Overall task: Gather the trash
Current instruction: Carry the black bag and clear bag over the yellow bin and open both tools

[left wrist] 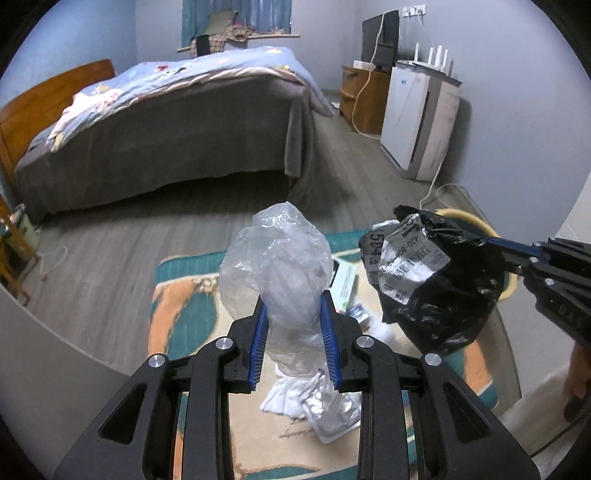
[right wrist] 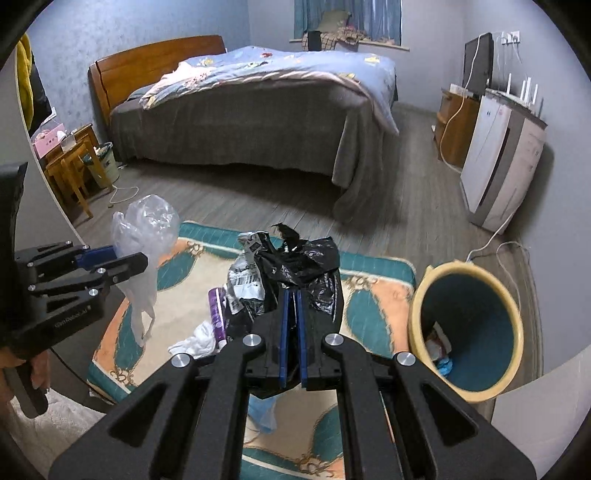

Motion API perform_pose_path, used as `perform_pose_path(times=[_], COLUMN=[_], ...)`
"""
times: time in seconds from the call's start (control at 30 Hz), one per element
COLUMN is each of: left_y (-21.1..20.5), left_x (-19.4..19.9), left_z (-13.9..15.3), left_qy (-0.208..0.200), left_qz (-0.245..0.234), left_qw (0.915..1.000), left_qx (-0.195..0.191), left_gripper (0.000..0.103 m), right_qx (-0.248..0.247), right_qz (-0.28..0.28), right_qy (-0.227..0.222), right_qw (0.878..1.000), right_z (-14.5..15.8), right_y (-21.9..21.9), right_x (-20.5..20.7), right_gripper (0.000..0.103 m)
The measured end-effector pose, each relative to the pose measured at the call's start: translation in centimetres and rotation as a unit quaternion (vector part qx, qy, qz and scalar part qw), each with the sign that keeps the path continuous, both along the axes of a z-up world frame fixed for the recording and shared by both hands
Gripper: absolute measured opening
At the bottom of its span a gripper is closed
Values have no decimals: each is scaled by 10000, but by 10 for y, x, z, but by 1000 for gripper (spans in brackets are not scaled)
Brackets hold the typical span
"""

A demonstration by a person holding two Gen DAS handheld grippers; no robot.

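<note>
At frame centre, the left tool pinches a clear plastic bag; the right tool clamps a black mailer bag; open bin lower right, above the rug.

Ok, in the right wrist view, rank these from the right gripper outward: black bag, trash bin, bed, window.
1. black bag: clamped in the right gripper.
2. trash bin: on the floor, right of the gripper.
3. bed: across the floor, ahead.
4. window: on the far wall behind the bed.
</note>
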State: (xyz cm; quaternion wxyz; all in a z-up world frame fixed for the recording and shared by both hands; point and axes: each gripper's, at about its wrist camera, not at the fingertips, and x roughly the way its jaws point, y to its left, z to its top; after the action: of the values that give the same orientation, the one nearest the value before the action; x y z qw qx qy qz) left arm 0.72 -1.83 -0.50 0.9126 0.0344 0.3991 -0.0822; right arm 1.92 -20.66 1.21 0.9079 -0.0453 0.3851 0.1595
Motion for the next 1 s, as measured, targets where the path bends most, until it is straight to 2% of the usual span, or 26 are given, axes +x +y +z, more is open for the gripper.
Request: perform_pose_path(times=[0.3,0.4,0.6,1.0], left_y=[-8,-16,-35,-76], left_x=[14,18,31,56], left_z=[16,17,14,3], left_qy=[-93,-104,-72,74], left_qz=[-25,-111,-323,-756], left_qw=[9999,9999,9992,9966], left_qx=[-91,44,229,307], left_gripper=[29,29,29,29], right_qx=[184,189,215,319], right_qz=[-219,-301,-507,-879], right_qy=[-166,-229,-269,-211], right_qw=[9995,9991,9981,9954], right_z=[20,25,29,23], right_y=[-34,-48,-77,-125], right_x=[14,19,28,41], right_gripper=[4,4,4,4])
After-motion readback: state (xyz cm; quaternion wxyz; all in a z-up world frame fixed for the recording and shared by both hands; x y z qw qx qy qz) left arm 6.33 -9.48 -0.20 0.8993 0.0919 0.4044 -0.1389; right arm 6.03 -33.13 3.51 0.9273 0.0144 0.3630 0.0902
